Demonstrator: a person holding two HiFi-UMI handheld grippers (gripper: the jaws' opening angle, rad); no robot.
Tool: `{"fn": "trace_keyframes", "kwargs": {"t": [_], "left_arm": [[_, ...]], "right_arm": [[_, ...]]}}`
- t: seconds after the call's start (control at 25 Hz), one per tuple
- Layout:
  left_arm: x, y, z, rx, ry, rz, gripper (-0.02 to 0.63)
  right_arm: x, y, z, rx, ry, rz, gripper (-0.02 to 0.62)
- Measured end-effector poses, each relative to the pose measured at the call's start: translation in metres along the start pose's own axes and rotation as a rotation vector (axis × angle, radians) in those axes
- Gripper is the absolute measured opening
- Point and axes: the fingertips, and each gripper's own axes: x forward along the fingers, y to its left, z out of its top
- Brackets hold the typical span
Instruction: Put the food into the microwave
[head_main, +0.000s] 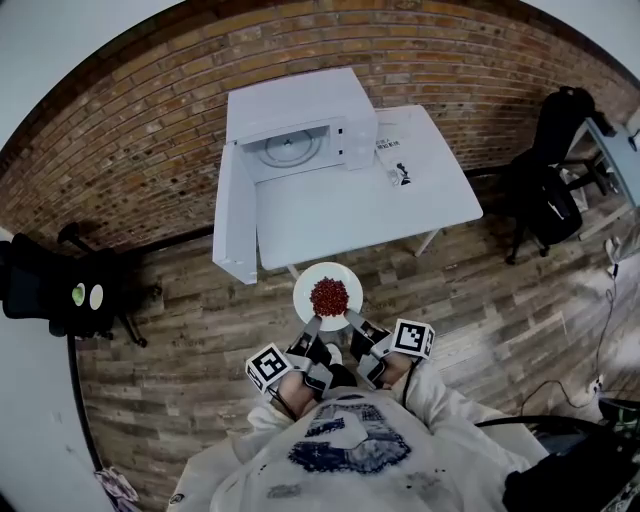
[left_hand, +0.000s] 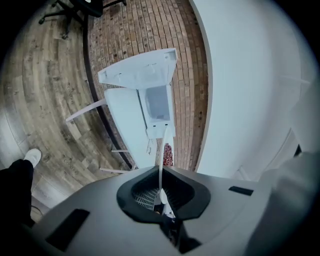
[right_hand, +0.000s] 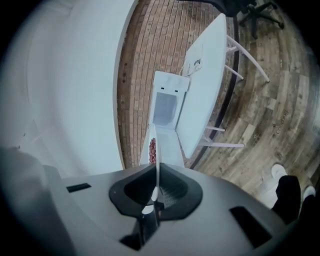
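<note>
A white plate (head_main: 305, 288) with a heap of red food (head_main: 329, 296) hangs in the air just in front of the white table (head_main: 400, 205). My left gripper (head_main: 312, 326) is shut on the plate's near-left rim and my right gripper (head_main: 353, 319) on its near-right rim. The left gripper view shows the plate edge-on (left_hand: 161, 160) between the jaws of the left gripper (left_hand: 161, 194), with food (left_hand: 168, 154) beyond. In the right gripper view the right gripper (right_hand: 155, 194) pinches the plate edge (right_hand: 157, 160). The white microwave (head_main: 300, 125) stands on the table, its door (head_main: 234, 215) swung open to the left, its cavity empty.
Papers and a small dark object (head_main: 395, 155) lie on the table right of the microwave. A black office chair (head_main: 545, 195) stands at the right and another (head_main: 55, 285) at the left on the wooden floor. A brick wall runs behind the table.
</note>
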Motion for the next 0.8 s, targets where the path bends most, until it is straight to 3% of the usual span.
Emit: {"fn": "trace_keyframes", "kwargs": {"t": [0.2, 0.28, 0.4, 0.8], "left_arm": [[0.029, -0.01, 0.037, -0.001, 0.03, -0.033, 0.018], [0.038, -0.014, 0.051, -0.002, 0.036, -0.05, 0.018], [0.042, -0.009, 0.071, 0.02, 0.041, -0.023, 0.018], [0.057, 0.001, 0.092, -0.007, 0.059, -0.002, 0.018]], "right_arm": [[0.036, 0.003, 0.026, -0.031, -0.032, -0.021, 0.025], [0.05, 0.005, 0.031, 0.002, -0.044, -0.022, 0.025], [0.068, 0.008, 0.036, 0.013, -0.058, -0.019, 0.025], [0.091, 0.001, 0.048, -0.011, -0.055, -0.055, 0.025]]}}
